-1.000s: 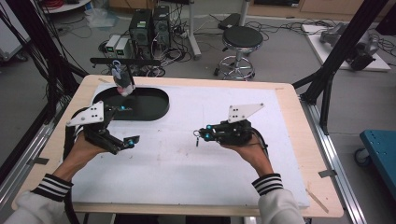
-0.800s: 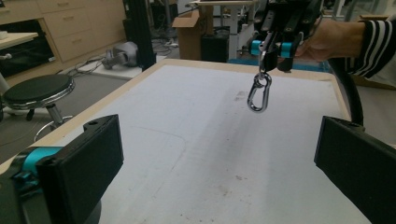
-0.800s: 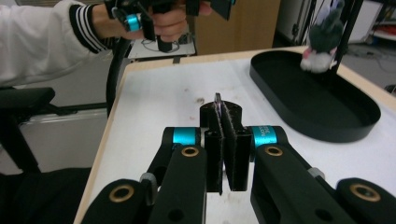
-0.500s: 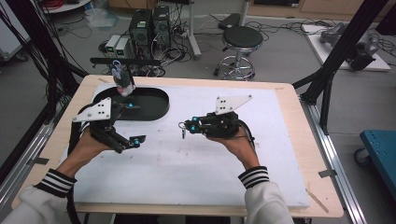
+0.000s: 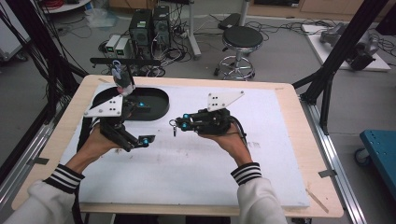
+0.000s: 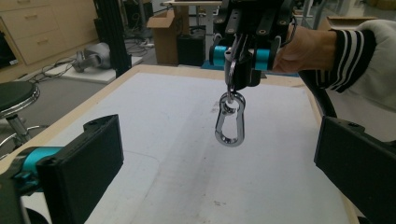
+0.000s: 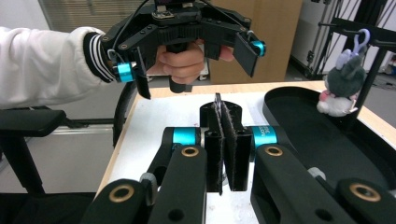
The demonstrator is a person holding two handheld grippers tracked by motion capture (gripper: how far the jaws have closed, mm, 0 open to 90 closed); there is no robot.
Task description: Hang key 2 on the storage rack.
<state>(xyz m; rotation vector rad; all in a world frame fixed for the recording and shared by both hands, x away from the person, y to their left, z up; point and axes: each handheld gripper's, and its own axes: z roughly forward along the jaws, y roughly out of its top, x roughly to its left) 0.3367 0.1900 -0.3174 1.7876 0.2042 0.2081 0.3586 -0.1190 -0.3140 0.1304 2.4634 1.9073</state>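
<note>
A silver carabiner (image 6: 230,127) hangs by its small ring from my right gripper (image 6: 242,71), which is shut on the ring above the white mat. From the high view the carabiner (image 5: 174,131) dangles at the tips of the right gripper (image 5: 176,124), near the mat's middle. My left gripper (image 5: 144,122) stands open just left of it, its jaws wide apart and pointing at the carabiner. In the left gripper view the wide black jaws of the left gripper (image 6: 217,161) frame the carabiner without touching it. In the right gripper view the pads of the right gripper (image 7: 226,116) are pressed together, and the open left gripper (image 7: 194,70) faces them.
A black oval tray (image 5: 159,110) lies on the mat's far left, behind the left hand. A small grey plush toy (image 5: 122,80) hangs from a black bar (image 5: 126,60) over the tray. The white mat (image 5: 261,154) covers the wooden table; a stool (image 5: 240,39) stands beyond.
The right gripper has carried the carabiner leftward and a little farther from the person, toward the left gripper. The left gripper has shifted right and slightly up, so the two now stand close together.
</note>
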